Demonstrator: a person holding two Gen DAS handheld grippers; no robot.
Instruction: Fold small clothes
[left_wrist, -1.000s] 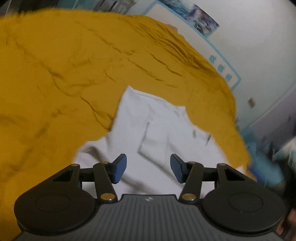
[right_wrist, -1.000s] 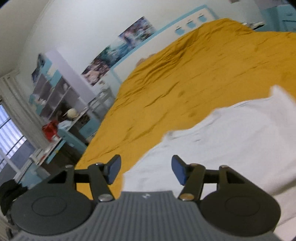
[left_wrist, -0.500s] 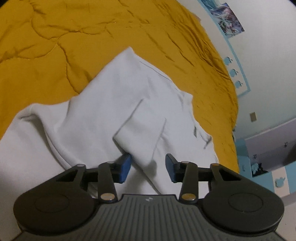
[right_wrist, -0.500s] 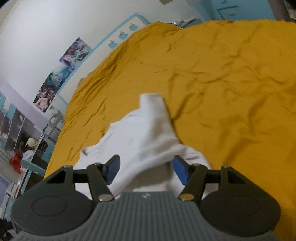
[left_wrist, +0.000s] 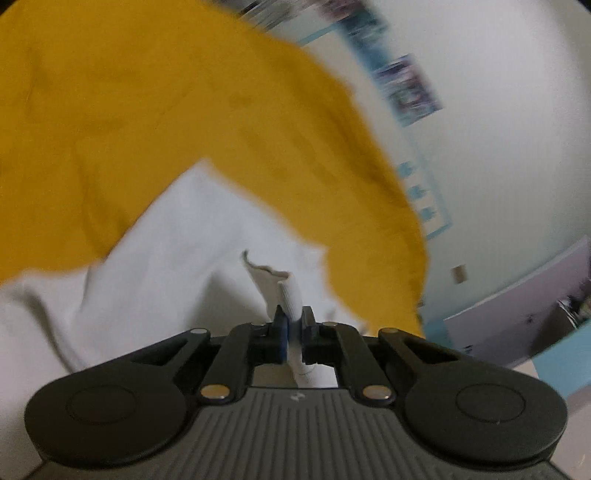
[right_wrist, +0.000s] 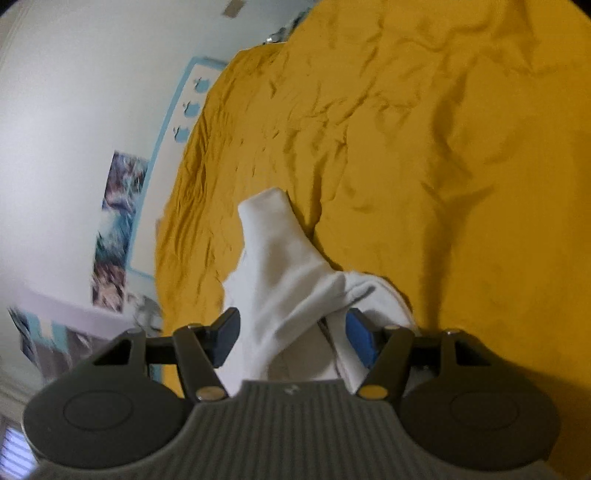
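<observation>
White garment: left claw pinches its fold; right claw gapes astride a sleeve. Step: gripping. Next: close right claw.

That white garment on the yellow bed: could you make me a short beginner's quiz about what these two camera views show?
1. True or false: the left hand-held gripper is shut on a fold of the white garment.
2. On what does the garment lie? A) wooden table B) yellow bedspread C) tiled floor
3. Fill in: the right hand-held gripper has its jaws ____, with white cloth between them.

Key: 1 true; 2 B; 3 open.
</observation>
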